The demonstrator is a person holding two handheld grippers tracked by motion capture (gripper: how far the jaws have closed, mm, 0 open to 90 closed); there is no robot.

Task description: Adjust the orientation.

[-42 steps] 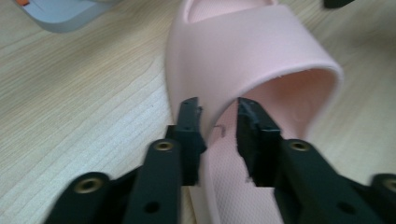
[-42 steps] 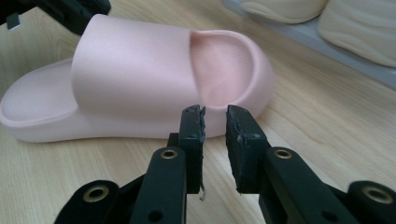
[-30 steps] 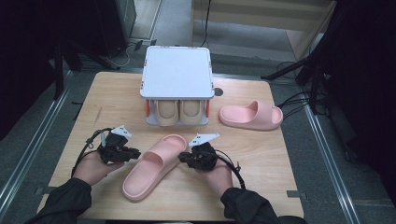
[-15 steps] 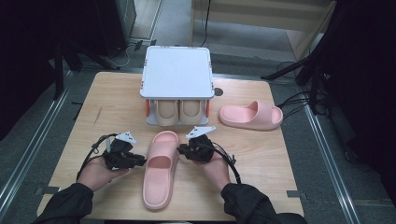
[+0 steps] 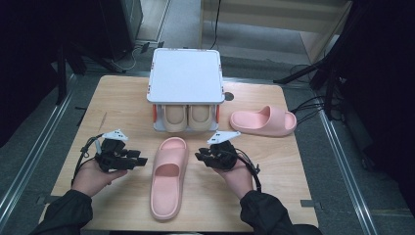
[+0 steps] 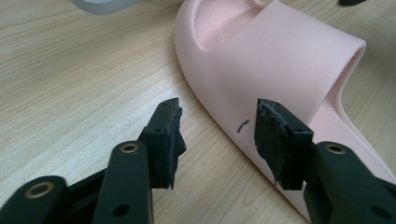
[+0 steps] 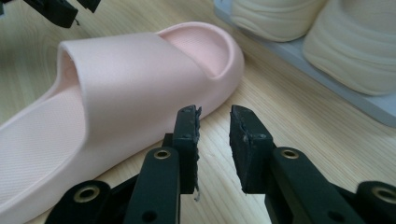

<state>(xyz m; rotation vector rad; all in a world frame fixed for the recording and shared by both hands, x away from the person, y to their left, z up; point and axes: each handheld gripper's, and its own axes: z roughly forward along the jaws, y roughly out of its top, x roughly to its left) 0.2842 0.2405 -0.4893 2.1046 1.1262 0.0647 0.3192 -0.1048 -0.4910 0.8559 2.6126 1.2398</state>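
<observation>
A pink foam slide sandal (image 5: 167, 176) lies flat on the pale wooden surface (image 5: 122, 105), its toe pointing toward a white two-tier shoe rack (image 5: 185, 78) that holds a pair of cream slippers (image 5: 188, 116) on its lower shelf. The left claw (image 5: 140, 161) sits just beside the sandal's left edge; its jaws have just been opening and now stand apart, with nothing pressed between them, the sandal's side near one jaw. The right claw (image 5: 201, 157) sits just beside the sandal's right edge; its jaws have also been opening and are slightly apart over bare wood. A second pink slide sandal (image 5: 263, 120) lies well apart, right of the rack.
</observation>
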